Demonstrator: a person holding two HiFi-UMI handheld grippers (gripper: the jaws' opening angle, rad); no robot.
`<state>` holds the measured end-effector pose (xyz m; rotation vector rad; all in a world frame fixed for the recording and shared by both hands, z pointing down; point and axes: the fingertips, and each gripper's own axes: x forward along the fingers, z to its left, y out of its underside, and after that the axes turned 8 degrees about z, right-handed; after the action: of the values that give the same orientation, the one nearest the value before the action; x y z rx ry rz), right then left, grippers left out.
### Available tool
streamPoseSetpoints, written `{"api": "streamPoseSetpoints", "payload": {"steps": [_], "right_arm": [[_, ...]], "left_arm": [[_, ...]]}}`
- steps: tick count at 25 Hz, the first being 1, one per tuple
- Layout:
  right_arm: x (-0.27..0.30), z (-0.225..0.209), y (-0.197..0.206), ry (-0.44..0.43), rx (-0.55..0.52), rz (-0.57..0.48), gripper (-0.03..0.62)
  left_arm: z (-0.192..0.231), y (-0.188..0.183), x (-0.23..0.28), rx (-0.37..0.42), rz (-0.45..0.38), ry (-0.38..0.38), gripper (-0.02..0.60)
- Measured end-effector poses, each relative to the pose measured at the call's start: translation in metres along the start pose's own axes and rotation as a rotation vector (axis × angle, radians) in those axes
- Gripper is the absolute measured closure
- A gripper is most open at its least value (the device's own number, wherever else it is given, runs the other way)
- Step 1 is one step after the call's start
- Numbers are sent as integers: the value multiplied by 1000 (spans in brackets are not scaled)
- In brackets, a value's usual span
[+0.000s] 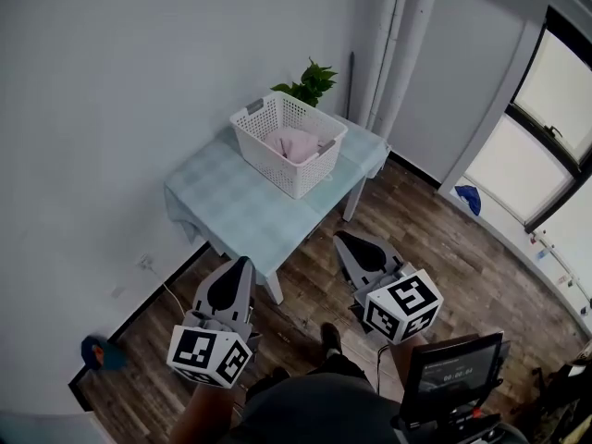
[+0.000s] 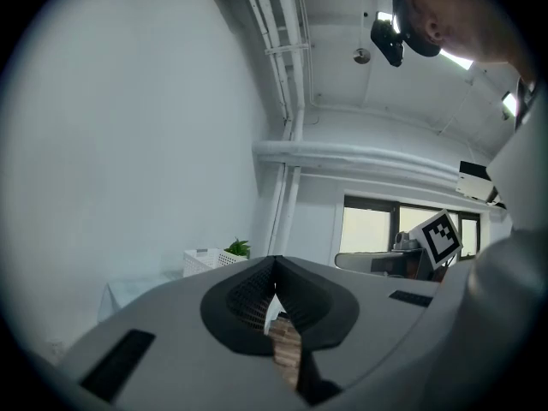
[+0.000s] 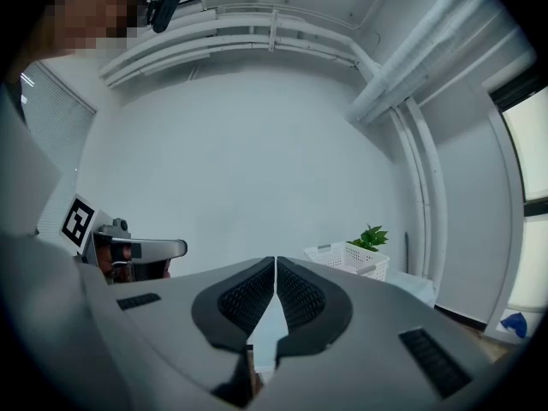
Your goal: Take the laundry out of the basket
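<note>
A white slatted laundry basket (image 1: 289, 142) stands on a small table (image 1: 236, 206) with a pale checked cloth, and pink laundry (image 1: 292, 142) lies bunched inside it. The basket also shows far off in the left gripper view (image 2: 205, 260) and the right gripper view (image 3: 349, 258). My left gripper (image 1: 240, 265) is held low, well short of the table's near corner, jaws shut with nothing between them. My right gripper (image 1: 344, 239) hovers over the wooden floor to the table's right, also shut and empty. Both point toward the table.
A green potted plant (image 1: 309, 82) stands behind the basket against the white wall. Pipes (image 1: 400, 40) run up the corner. Windows (image 1: 541, 128) line the right wall. A monitor (image 1: 450, 366) stands near my right side. A blue object (image 1: 101, 353) lies on the floor at left.
</note>
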<state>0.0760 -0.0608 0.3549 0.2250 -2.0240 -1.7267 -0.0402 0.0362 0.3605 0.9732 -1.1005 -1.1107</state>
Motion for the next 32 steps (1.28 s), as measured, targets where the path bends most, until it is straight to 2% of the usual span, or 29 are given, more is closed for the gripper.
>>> {"api": "streamPoseSetpoints", "payload": {"steps": [3, 7, 11, 17, 20, 24, 32], "right_arm": [[18, -25, -10, -44, -20, -1, 574], [34, -61, -33, -104, -66, -28, 574], [47, -95, -43, -161, -80, -25, 574], [75, -133, -47, -222, -76, -1, 574], [90, -138, -49, -254, -78, -1, 574], [117, -138, -59, -269, -100, -7, 574], [176, -127, -80, -253, -137, 30, 572]], "left_arm": [[3, -8, 27, 16, 9, -58, 574], [-5, -24, 68, 93, 11, -98, 574], [-3, -34, 102, 41, -10, -107, 572], [1, -40, 135, 50, 16, -185, 572], [13, -42, 144, 50, 26, -215, 574], [48, -58, 148, 24, -23, -270, 572], [94, -79, 159, 30, -52, -221, 574]]}}
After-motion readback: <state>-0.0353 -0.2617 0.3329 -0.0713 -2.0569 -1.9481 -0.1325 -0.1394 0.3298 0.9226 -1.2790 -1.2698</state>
